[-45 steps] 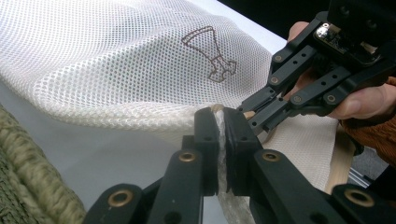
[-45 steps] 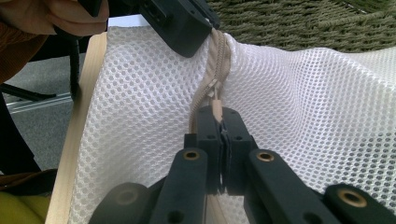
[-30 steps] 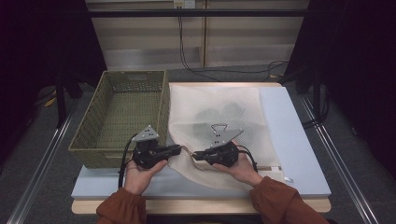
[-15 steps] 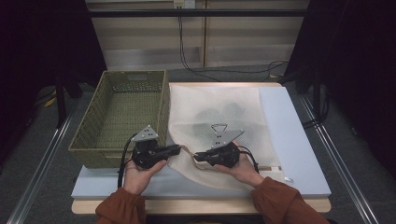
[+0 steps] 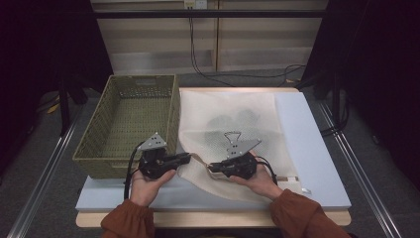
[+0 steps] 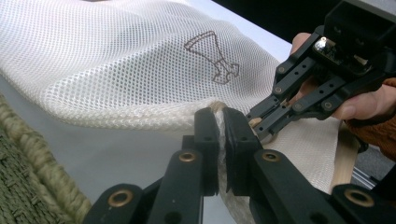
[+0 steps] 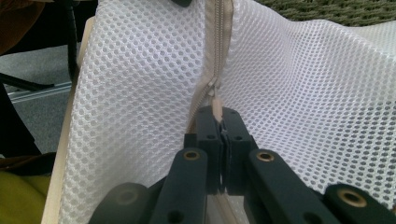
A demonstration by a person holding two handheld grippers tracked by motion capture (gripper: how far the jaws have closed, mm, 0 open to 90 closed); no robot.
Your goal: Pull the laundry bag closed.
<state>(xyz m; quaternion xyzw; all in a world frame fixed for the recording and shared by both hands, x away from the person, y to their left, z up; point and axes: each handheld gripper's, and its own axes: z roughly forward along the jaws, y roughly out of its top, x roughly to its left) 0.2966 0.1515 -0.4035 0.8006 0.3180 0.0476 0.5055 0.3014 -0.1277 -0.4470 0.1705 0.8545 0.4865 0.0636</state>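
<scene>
Basket: an olive woven basket [image 5: 130,124] stands at the left of the surface [image 5: 307,144], just beside the bag.
Left claw: the left claw [image 5: 187,157] is clenched on the mesh laundry bag's [image 5: 233,114] near-left corner seam, hiding it.
Mesh laundry bag: white, lying right of the basket on the pale blue surface, dark items dimly visible inside at its far part.
Right claw: the right claw [image 5: 212,167] is clamped on the zipper pull [image 7: 217,108], facing the left claw, near it.
Background: cables [image 5: 198,54] trail on the floor beyond.
</scene>
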